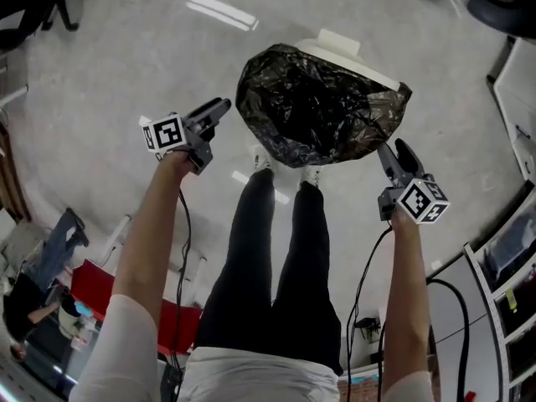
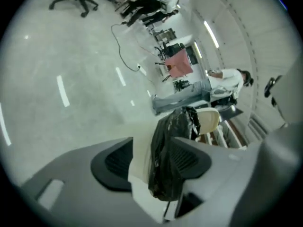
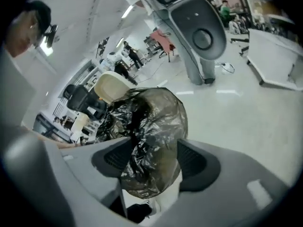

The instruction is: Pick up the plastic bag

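A black plastic bag (image 1: 318, 107) hangs puffed out above the floor, over my shoes and in front of a white bin (image 1: 347, 50). My left gripper (image 1: 222, 107) is at the bag's left edge and my right gripper (image 1: 394, 151) at its lower right edge. In the left gripper view a narrow fold of the bag (image 2: 168, 155) lies between wide jaws (image 2: 156, 162), with a gap on the left side. In the right gripper view crumpled bag (image 3: 147, 136) fills the space between the spread jaws (image 3: 151, 162); neither pad visibly presses on it.
The person's legs (image 1: 268, 224) stand below the bag on a pale glossy floor (image 1: 109, 65). Shelving (image 1: 511, 283) stands at the right, a red item (image 1: 88, 287) at lower left. A robot base (image 3: 199, 37) and desks are further off.
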Demonstrator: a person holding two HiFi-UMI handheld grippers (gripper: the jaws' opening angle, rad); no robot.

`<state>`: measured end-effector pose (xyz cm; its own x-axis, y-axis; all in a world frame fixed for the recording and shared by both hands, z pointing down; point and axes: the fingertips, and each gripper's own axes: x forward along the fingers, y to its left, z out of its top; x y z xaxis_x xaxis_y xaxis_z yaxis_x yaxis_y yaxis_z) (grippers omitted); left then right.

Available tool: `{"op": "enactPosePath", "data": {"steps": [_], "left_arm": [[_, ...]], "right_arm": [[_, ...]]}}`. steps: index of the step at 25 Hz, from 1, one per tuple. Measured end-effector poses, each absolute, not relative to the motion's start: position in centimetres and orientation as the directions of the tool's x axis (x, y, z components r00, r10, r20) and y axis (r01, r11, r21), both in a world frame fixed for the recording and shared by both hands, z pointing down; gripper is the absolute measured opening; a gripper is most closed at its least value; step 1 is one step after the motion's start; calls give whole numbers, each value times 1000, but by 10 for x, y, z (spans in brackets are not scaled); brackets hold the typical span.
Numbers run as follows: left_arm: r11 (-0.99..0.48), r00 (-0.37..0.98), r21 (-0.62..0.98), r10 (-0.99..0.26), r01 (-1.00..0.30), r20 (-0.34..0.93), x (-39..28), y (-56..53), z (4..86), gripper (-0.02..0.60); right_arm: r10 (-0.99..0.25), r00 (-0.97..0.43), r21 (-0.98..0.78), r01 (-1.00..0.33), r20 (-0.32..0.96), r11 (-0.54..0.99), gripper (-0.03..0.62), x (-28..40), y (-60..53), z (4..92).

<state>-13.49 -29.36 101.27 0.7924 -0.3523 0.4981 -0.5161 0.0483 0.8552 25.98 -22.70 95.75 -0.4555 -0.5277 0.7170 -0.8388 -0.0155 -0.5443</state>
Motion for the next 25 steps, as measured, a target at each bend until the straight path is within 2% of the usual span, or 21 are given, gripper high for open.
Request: {"op": "enactPosePath", "data": {"steps": [3, 5, 8, 10, 11, 14, 15, 17, 25], "left_arm": [[106, 839, 908, -352, -404, 415, -122, -291, 1033, 278], [103, 874, 948, -367, -302, 319, -107, -297, 1030, 303], [48, 919, 974, -323, -221, 225, -78, -300, 1014, 304], [21, 925, 966, -284, -259, 254, -66, -301, 1011, 268], [16, 920, 959, -277, -283, 276, -61, -301, 1014, 195], [17, 905, 947, -289, -322, 312, -52, -301, 1026, 30], [9, 899, 941, -293, -339, 327, -51, -299, 1026, 8], [0, 881, 923, -296, -386, 369, -54, -293, 1021, 6], [-47, 779, 836, -394, -547, 487, -79, -287, 947, 6]], "right_arm": [[-546, -462, -607, -787, 698, -110, 369, 266, -231, 988], [-548, -496, -653, -747, 674, -126, 383, 263, -234, 998], [-527, -597, -740, -667, 604, -92, 385, 243, -236, 991], [-502, -642, -763, -643, 579, -58, 375, 231, -236, 987], [-491, -646, -757, -652, 584, -43, 331, 228, -237, 988], [-488, -618, -718, -696, 616, -26, 145, 228, -237, 1000], [-492, -610, -712, -702, 621, -29, 85, 229, -237, 1000], [-495, -603, -707, -706, 626, -33, 16, 230, -234, 995], [-499, -600, -678, -734, 625, 34, 3, 238, -238, 923]]}}
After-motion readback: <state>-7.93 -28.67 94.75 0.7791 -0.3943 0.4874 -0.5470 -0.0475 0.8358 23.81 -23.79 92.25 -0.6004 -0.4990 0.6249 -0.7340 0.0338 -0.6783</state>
